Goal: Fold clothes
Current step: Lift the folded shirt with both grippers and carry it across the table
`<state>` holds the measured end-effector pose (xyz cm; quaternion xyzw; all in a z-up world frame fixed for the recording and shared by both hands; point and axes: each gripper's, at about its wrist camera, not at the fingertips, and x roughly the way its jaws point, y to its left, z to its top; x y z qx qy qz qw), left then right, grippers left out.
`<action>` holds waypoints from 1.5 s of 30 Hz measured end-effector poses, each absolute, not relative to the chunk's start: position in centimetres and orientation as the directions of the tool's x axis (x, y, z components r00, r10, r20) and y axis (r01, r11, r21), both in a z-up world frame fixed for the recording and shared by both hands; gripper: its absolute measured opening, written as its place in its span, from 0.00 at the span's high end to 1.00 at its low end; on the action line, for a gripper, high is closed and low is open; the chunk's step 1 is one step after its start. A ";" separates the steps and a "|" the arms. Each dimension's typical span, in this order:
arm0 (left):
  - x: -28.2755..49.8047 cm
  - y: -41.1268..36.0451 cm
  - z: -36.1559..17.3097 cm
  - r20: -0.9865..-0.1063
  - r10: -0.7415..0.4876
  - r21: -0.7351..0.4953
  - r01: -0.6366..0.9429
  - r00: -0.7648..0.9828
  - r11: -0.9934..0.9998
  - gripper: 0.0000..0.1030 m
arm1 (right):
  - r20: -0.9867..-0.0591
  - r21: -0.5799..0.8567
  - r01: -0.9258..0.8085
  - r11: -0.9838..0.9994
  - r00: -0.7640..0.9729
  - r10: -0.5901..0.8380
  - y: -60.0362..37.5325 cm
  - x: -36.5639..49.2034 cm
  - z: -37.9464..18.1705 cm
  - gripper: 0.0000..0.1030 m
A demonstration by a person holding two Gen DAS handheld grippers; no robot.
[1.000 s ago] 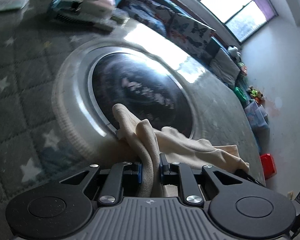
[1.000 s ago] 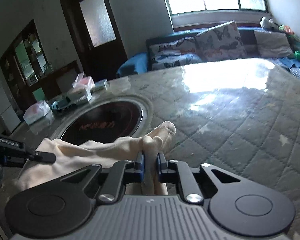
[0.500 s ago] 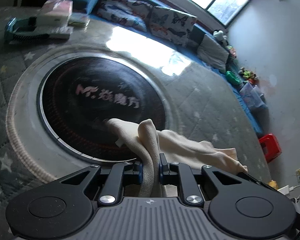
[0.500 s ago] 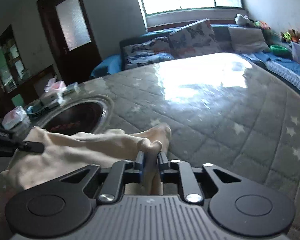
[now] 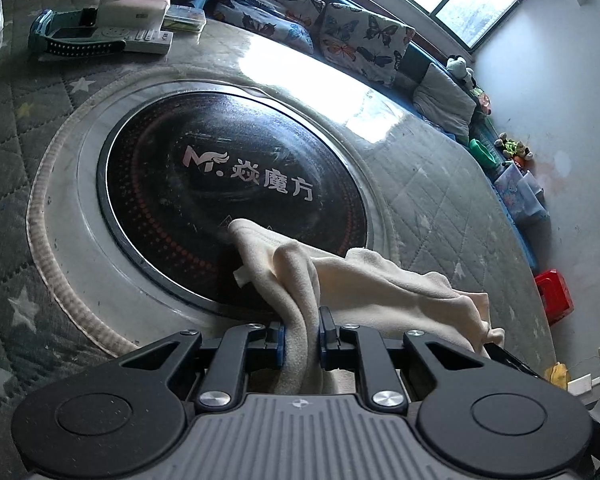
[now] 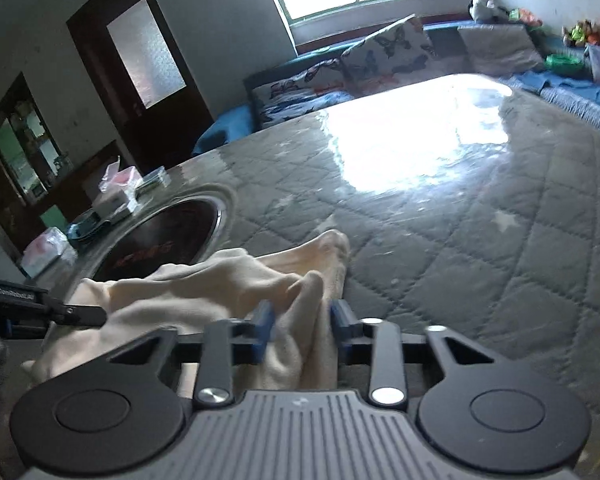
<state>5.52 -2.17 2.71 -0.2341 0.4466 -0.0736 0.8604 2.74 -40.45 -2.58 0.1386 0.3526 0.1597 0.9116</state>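
Observation:
A cream cloth garment (image 5: 364, 280) hangs bunched between both grippers over the grey quilted table (image 5: 440, 208). My left gripper (image 5: 300, 336) is shut on one fold of it, just above the near rim of the round black cooktop (image 5: 228, 184). In the right wrist view the same garment (image 6: 204, 292) lies between the jaws of my right gripper (image 6: 302, 326), whose blue pads (image 6: 264, 320) stand apart with the cloth loose between them. The left gripper's tip (image 6: 72, 314) shows at the left of that view, on the cloth's far edge.
Tissue boxes, a remote and a teal brush (image 5: 76, 36) lie at the table's far left edge. A bench with butterfly cushions (image 5: 340, 40) runs under the window. A red stool (image 5: 554, 296) stands by the wall. Bare quilted table (image 6: 480, 220) lies to the right.
The right gripper's jaws have opened from a tight pinch, and the cloth now sits loose between them. The left gripper still grips the cloth and has lowered toward the cooktop.

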 end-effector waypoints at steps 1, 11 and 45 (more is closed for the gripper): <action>5.5 -2.2 2.7 -0.734 -0.335 -0.468 -0.082 0.590 0.880 0.84 | -0.599 0.373 -0.192 0.908 0.698 0.393 -40.4 2.8 -2.6 0.87; 6.8 -4.6 5.1 -0.704 -0.367 -0.458 0.007 0.607 0.889 0.85 | -0.511 0.319 -0.188 0.929 0.791 0.336 -42.1 1.6 1.6 0.94; 14.0 -20.6 5.0 -0.718 -0.436 -0.342 0.271 0.543 0.900 0.85 | -0.548 0.089 0.129 0.988 0.834 -0.059 -49.6 3.4 2.1 0.94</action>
